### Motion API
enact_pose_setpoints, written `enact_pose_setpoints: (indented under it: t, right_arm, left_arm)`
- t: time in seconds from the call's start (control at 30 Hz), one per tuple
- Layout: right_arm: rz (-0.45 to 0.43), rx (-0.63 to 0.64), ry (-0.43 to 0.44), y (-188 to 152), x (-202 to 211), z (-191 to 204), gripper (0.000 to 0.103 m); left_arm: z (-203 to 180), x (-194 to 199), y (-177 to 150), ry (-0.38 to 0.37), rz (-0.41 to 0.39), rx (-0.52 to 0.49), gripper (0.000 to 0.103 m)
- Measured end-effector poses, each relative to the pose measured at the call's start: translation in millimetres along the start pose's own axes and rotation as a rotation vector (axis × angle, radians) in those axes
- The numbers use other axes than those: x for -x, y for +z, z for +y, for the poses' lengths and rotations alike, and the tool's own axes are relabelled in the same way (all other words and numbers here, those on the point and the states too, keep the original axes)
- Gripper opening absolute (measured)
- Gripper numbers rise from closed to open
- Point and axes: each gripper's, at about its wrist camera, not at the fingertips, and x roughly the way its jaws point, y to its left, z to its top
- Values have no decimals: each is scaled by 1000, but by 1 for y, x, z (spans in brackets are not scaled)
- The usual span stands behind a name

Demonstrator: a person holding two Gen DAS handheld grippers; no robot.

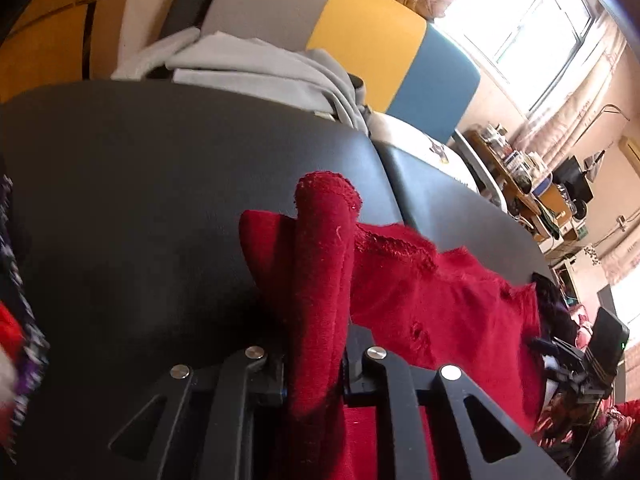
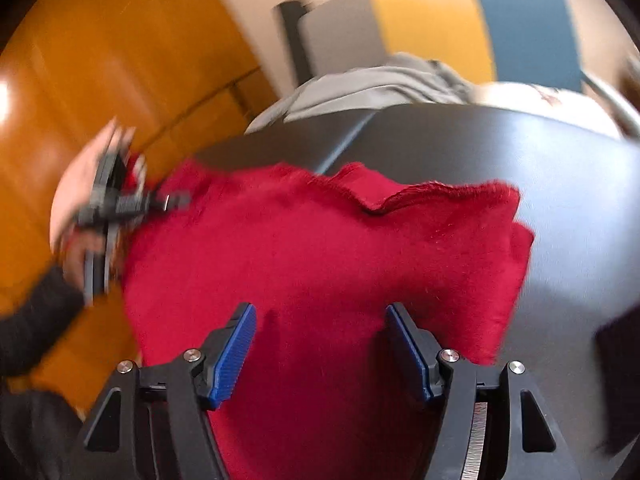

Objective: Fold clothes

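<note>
A fuzzy red knitted garment (image 2: 320, 248) is spread on the dark grey tabletop (image 1: 132, 184). A bunched fold of it is clamped in the left gripper (image 1: 316, 364). The right gripper (image 2: 320, 344) is held above the cloth, jaws apart and empty.

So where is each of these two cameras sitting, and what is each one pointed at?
Left wrist: rides on the left gripper, looking along its fingers down at the dark table; the gripper is clamped on a fold of the red garment.
Right wrist: rides on the right gripper, open above the red garment; the person's left hand and dark sleeve show at left.
Shared: the garment, the table, the grey clothes and the grey, yellow and blue panel behind.
</note>
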Motion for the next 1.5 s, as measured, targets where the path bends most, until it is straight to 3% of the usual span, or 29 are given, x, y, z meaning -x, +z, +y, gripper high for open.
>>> enact_pose_setpoints:
  t: [0.23, 0.37, 0.5, 0.83, 1.0, 1.23, 1.5]
  right_arm:
    - [138, 225, 23, 19, -9, 9, 68]
    - [250, 255, -40, 21, -45, -6, 69]
    - [248, 286, -88, 19, -51, 2, 78]
    - [233, 259, -143, 11, -47, 0, 80]
    - [212, 239, -159, 10, -50, 4, 81]
    - [158, 199, -136, 6, -48, 1, 85]
    - [113, 183, -107, 1, -50, 1, 95]
  left_arm:
    - [2, 33, 20, -29, 26, 14, 16]
    - [-5, 30, 23, -96, 37, 66, 16]
    - [-14, 36, 21, -141, 38, 112, 15]
    - [-80, 48, 18, -160, 45, 39, 15]
    - [-118, 42, 19, -217, 51, 54, 14]
    - [-180, 7, 21, -361, 108, 121, 14]
    - [-213, -53, 24, -417, 173, 280, 14]
